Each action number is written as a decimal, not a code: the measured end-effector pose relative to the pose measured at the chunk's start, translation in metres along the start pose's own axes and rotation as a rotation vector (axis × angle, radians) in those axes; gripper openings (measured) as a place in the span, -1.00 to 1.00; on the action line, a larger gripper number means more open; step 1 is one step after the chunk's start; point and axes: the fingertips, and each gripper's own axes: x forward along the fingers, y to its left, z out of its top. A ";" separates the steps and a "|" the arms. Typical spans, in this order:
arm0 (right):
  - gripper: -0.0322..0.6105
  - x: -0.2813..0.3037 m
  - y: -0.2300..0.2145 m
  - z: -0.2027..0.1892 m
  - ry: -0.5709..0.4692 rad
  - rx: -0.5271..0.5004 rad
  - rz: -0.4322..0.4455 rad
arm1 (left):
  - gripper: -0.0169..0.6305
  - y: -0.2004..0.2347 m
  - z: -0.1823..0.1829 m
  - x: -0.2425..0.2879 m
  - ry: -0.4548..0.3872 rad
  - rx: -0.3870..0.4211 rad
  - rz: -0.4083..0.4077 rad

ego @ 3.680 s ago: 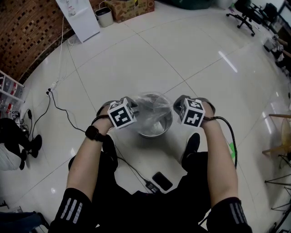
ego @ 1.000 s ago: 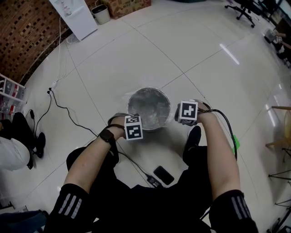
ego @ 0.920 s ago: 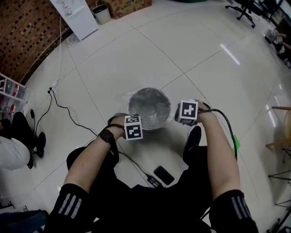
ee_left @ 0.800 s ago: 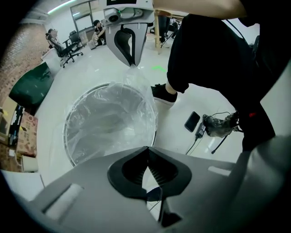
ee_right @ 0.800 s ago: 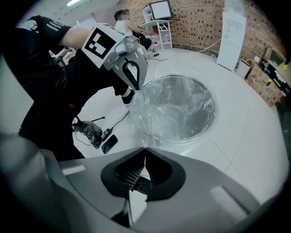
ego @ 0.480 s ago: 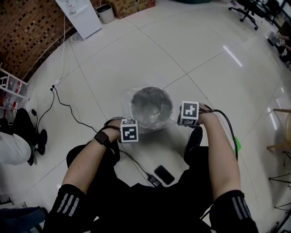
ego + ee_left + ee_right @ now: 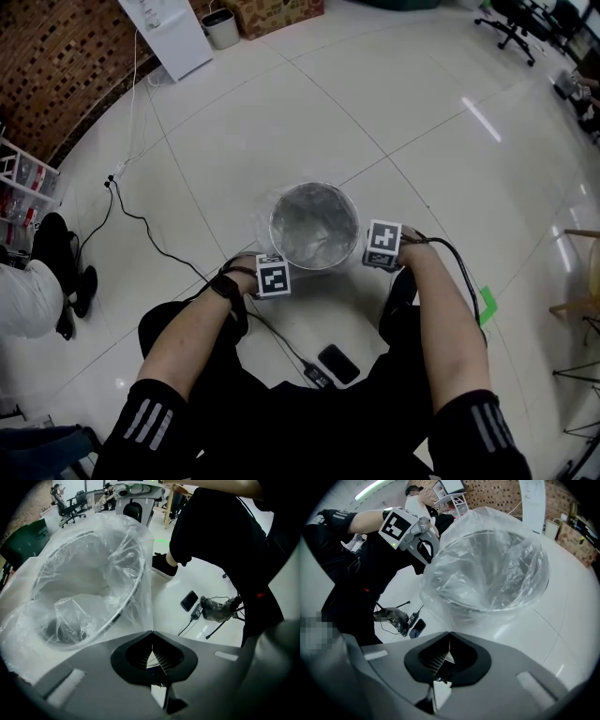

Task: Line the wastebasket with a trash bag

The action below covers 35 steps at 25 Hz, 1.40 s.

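A round metal wastebasket (image 7: 314, 225) stands on the white tiled floor, with a clear trash bag (image 7: 281, 202) inside it and folded over its rim. My left gripper (image 7: 272, 277) is low against the basket's near left side. In the left gripper view its jaws (image 7: 150, 637) are shut, and the bag's hanging skirt (image 7: 140, 597) runs down into them. My right gripper (image 7: 382, 246) sits low at the near right side. Its jaws (image 7: 449, 651) are shut with a sliver of film between them, under the bag's skirt (image 7: 454, 616).
A phone (image 7: 336, 364) and a charger cable (image 7: 281, 342) lie on the floor by the person's legs, and a black shoe (image 7: 398, 292) is beside the basket. A cable (image 7: 150, 239) trails left. A small bin (image 7: 221, 28), a cardboard box (image 7: 281, 14) and an office chair (image 7: 511, 28) stand far off.
Both grippers have sunk from around rim height to low beside the basket, drawing the bag's skirt down its outside. Earlier still they held the bag up over the opening.
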 end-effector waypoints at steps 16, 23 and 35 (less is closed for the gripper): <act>-0.54 -0.072 -0.035 0.005 -0.176 0.119 -0.108 | -0.54 -0.012 0.007 -0.074 -0.127 0.025 -0.019; -0.54 -0.108 -0.075 0.039 -0.422 0.239 -0.228 | -0.58 0.077 -0.005 -0.160 -0.354 -0.224 0.183; -0.55 -0.084 -0.103 0.059 -0.428 0.331 -0.315 | -0.58 0.177 -0.066 -0.122 -0.485 -0.799 0.140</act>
